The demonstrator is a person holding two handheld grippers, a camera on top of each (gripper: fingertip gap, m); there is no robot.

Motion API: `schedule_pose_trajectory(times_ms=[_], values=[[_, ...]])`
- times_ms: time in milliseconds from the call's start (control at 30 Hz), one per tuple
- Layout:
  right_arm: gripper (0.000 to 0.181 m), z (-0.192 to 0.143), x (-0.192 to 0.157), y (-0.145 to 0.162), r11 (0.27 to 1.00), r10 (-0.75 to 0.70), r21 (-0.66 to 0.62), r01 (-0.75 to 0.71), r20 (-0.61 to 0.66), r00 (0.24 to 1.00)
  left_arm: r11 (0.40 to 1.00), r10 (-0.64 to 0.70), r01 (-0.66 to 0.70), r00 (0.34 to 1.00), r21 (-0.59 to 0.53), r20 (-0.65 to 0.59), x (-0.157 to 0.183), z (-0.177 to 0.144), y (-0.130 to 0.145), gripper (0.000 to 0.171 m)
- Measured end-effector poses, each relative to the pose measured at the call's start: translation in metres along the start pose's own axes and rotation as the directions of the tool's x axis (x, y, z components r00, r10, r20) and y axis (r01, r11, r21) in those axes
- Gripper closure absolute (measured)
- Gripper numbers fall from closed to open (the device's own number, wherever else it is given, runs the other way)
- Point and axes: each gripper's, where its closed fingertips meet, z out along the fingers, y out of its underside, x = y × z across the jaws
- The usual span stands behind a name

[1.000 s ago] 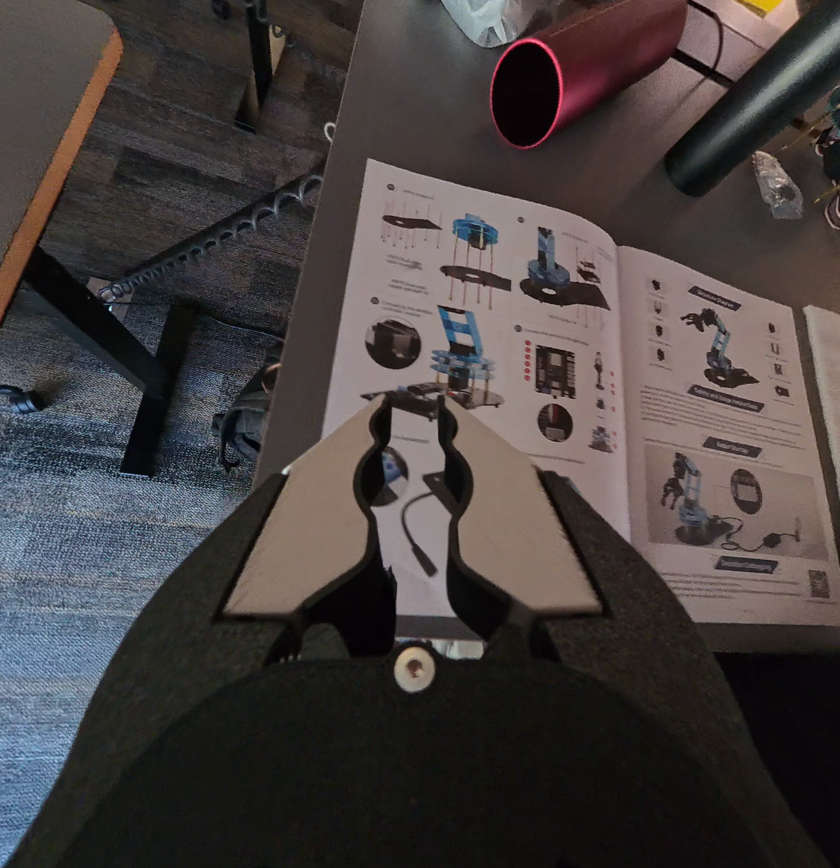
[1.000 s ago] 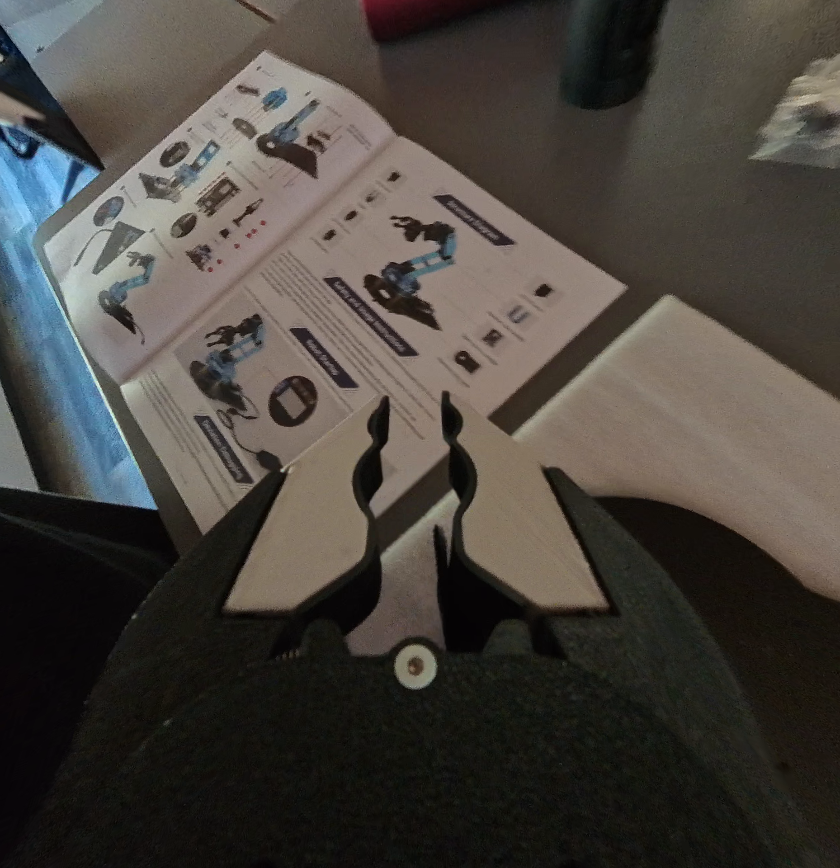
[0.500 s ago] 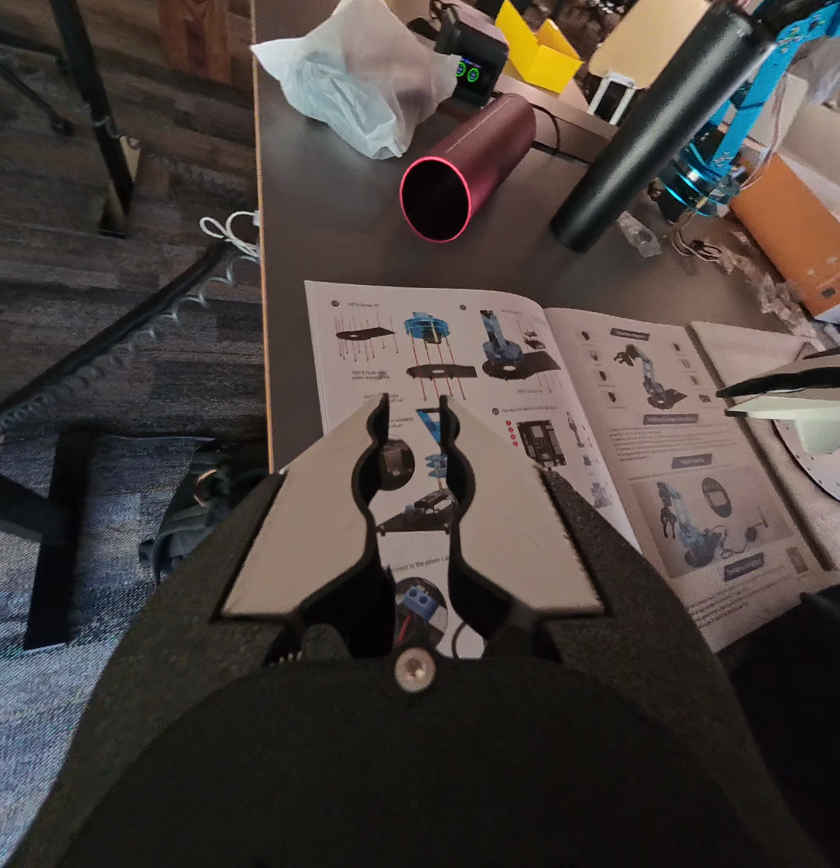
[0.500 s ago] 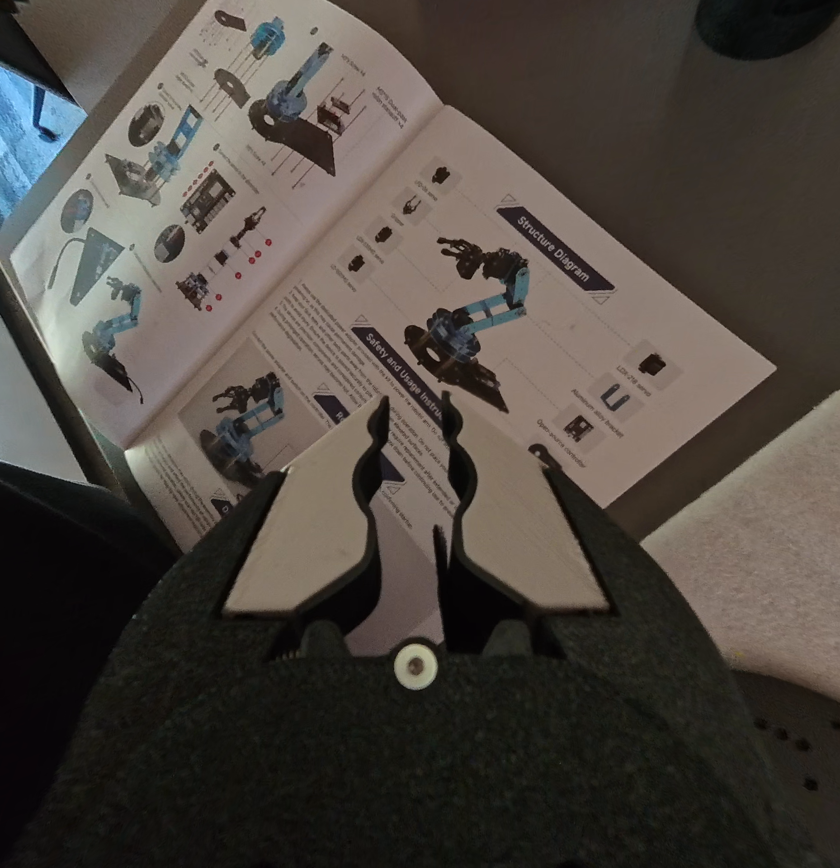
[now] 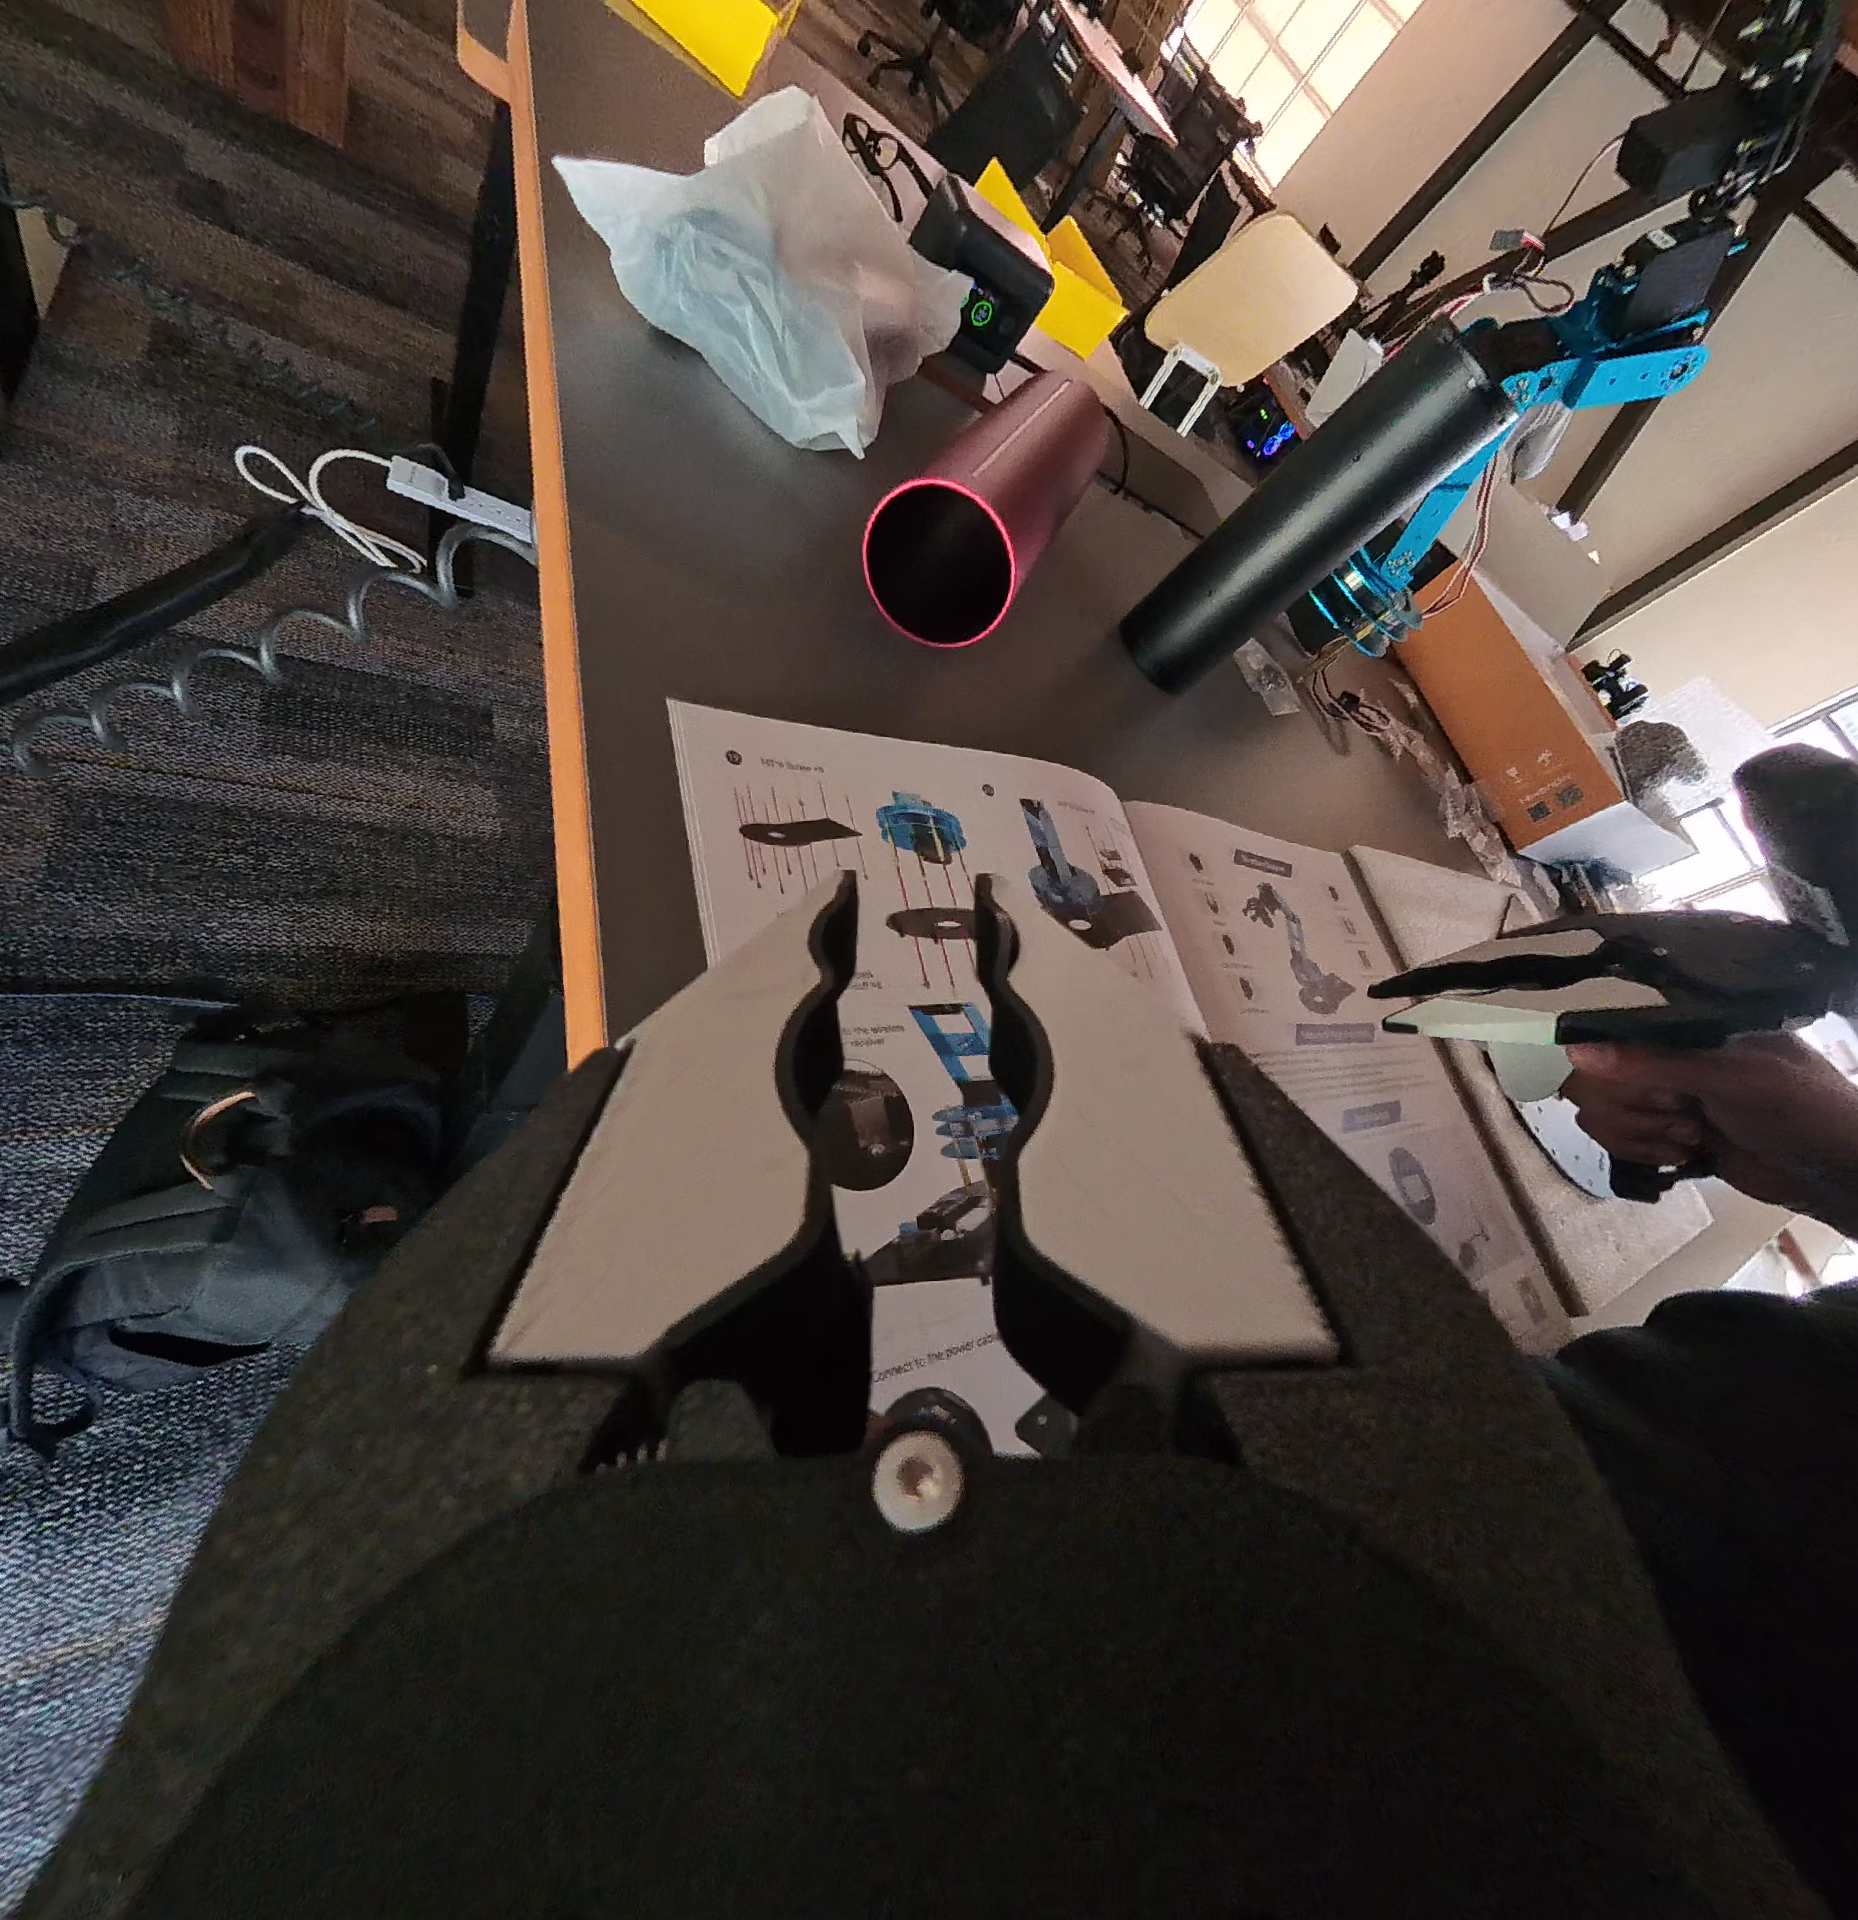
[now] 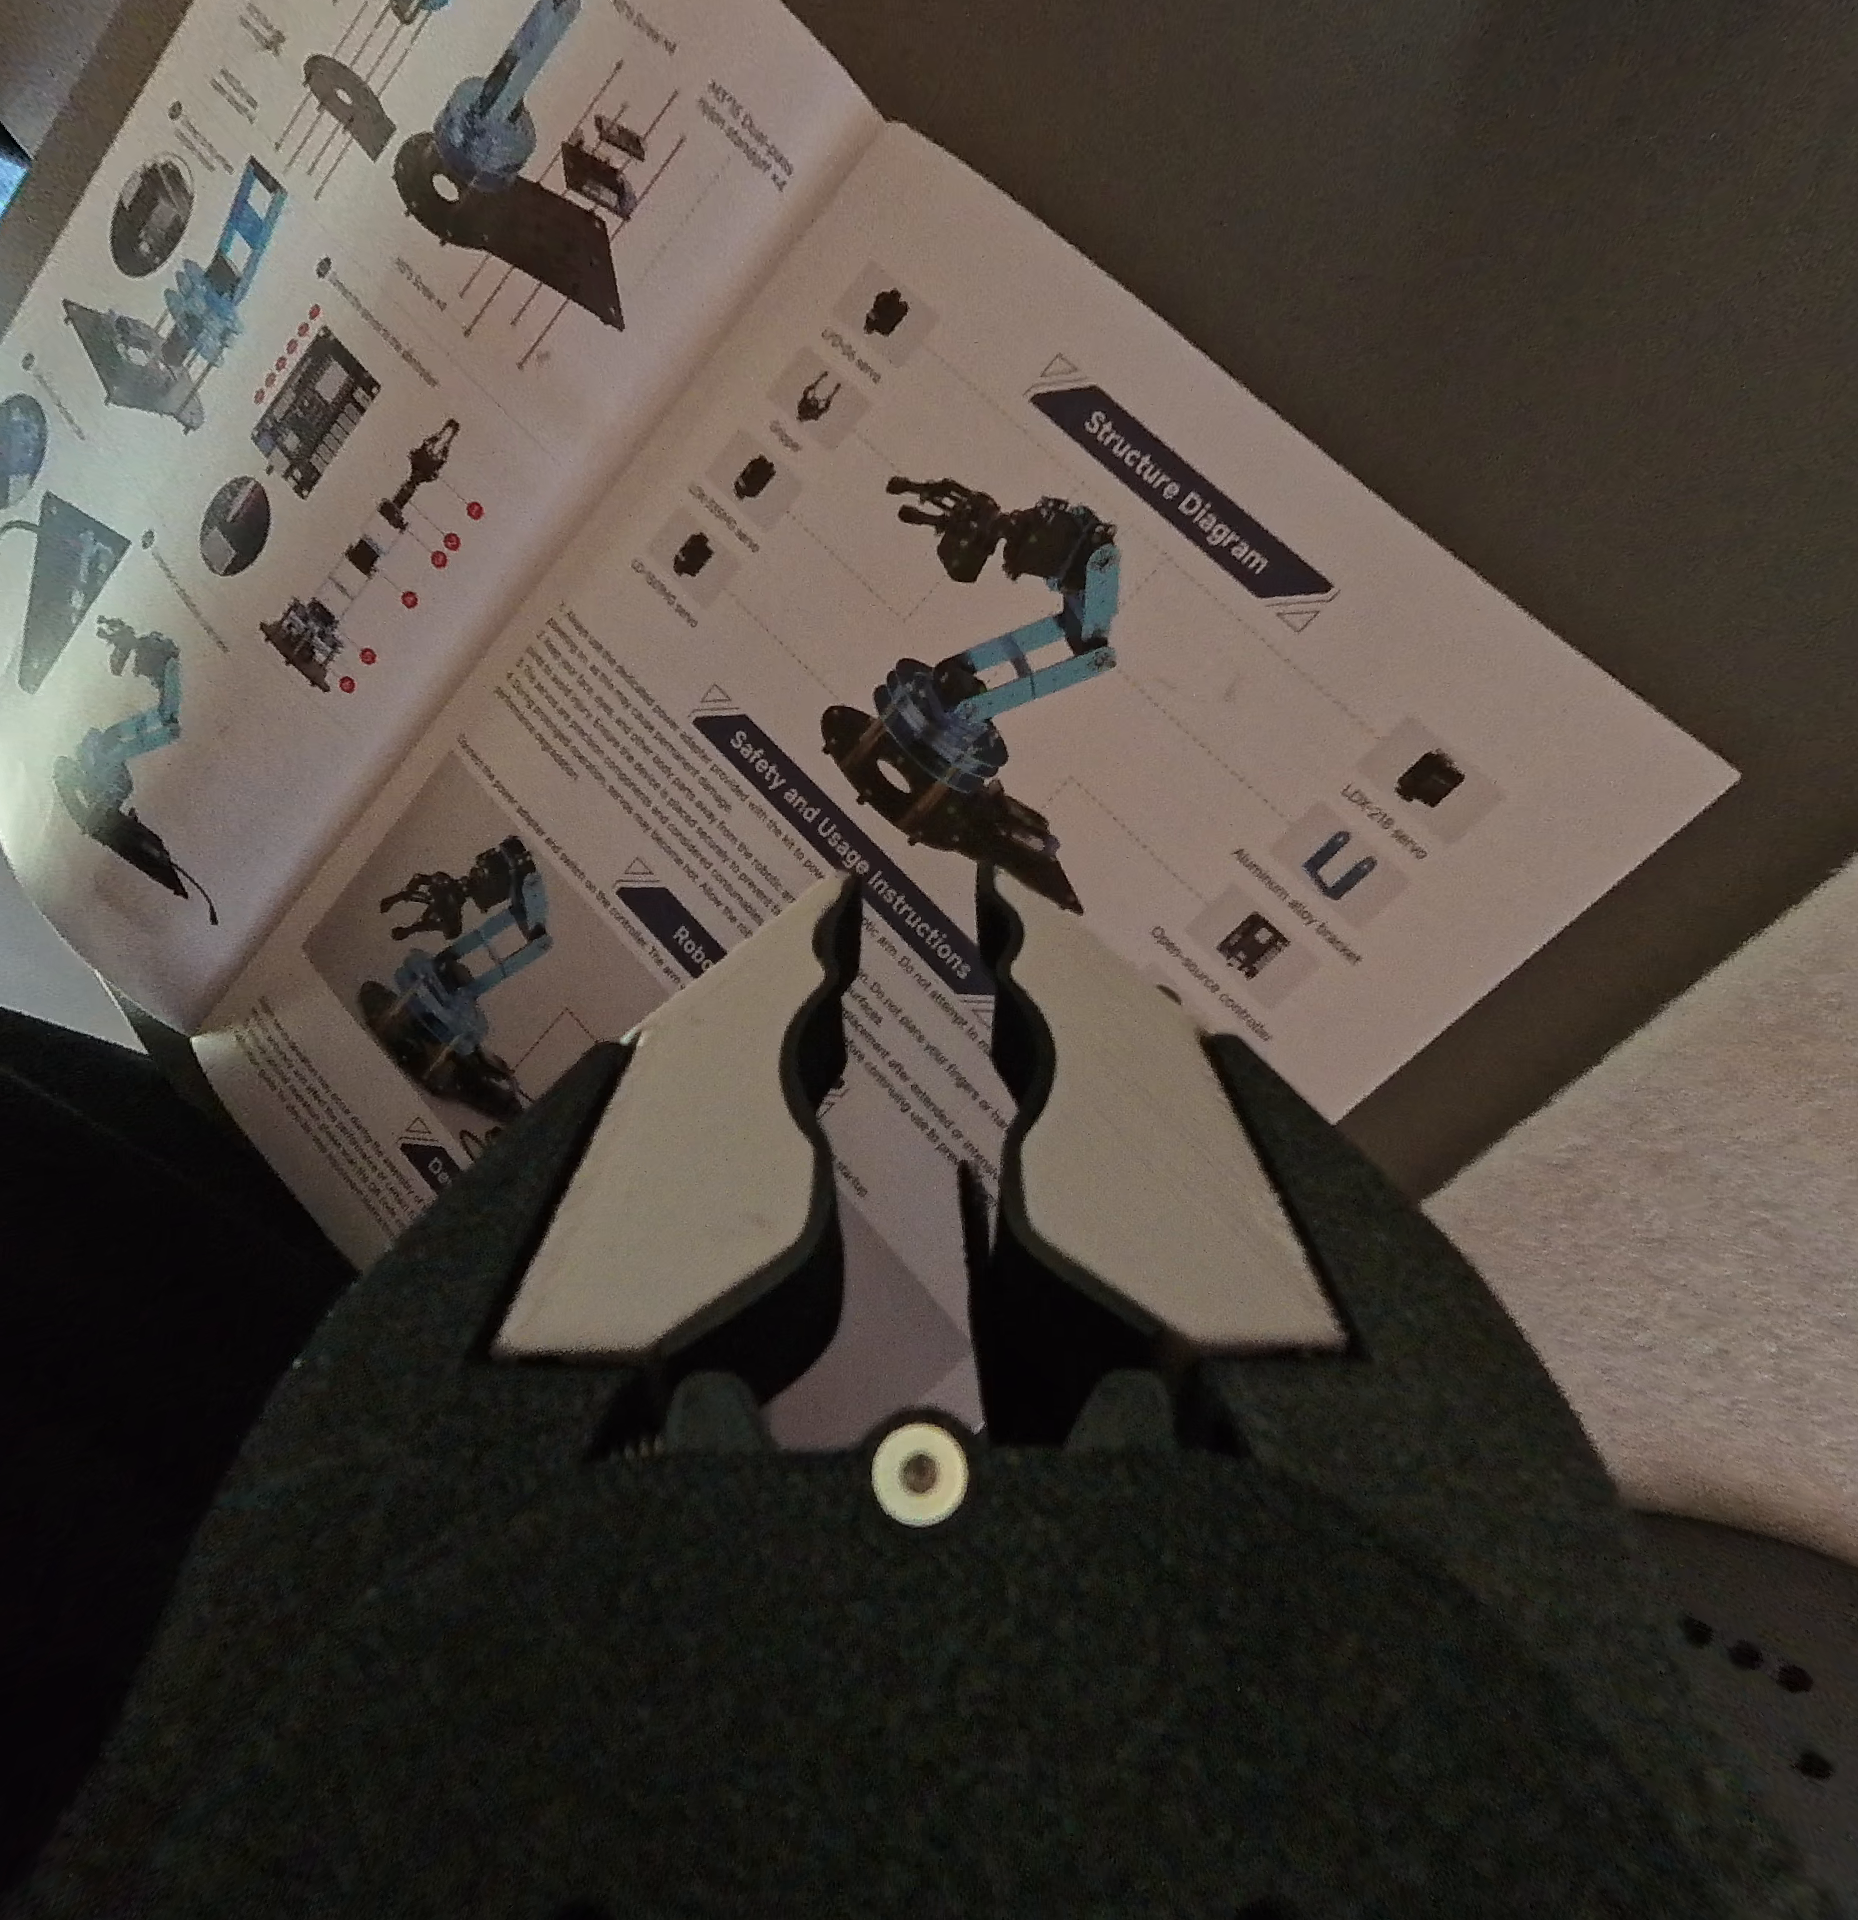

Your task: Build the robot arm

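Left gripper [image 5: 914,899]: spread apart, empty, above the booklet's [image 5: 966,935] left page, mid-frame.
Right gripper [image 6: 920,899]: parted, empty, over the right page; nearer the white cloth [image 6: 1673,1195] at lower right.
Worktop [image 5: 717,540]: maroon tube [image 5: 992,509] and black tube [image 5: 1309,520] beyond, upper frame.

Booklet [image 6: 1008,343]: your right gripper's [image 6: 917,899] body is hiding its near corner.
Plastic bag [image 5: 759,291]: contents are staying unreadable to you.

The booklet [image 5: 1018,894] was smooth printed paper on a matt grey table [image 5: 696,540]. At upper centre lay a satin maroon metal tube [image 5: 992,520] (rim glossy) and crinkled translucent plastic bag [image 5: 759,281].
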Motion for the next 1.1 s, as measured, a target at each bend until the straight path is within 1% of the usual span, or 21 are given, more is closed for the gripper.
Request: schedule_pose_trajectory(times_ms=[100, 300, 667, 1100], values=[[0.16, 0.0, -0.001, 0.0, 1.0, 0.003, -0.001, -0.003, 0.002, 1.0, 1.0, 0.016, -0.016, 1.0, -0.015, 0.016, -0.001, 0.0, 0.0, 0.15], [0.16, -0.003, -0.001, -0.005, 1.0, -0.018, 0.014, 0.018, -0.004, 1.0, 1.0, 0.028, -0.028, 0.999, 0.004, 0.015, 0.003, -0.002, -0.008, 0.15], [0.16, -0.005, -0.007, 0.001, 1.0, -0.02, 0.014, 0.02, 0.003, 1.0, 0.998, 0.053, -0.052, 0.998, -0.022, 0.037, 0.006, -0.005, -0.001, 0.15], [0.16, -0.004, -0.011, -0.001, 1.0, -0.025, 0.016, 0.025, 0.0, 1.0, 0.998, 0.062, -0.061, 0.997, -0.027, 0.039, 0.005, -0.006, -0.002, 0.15]])
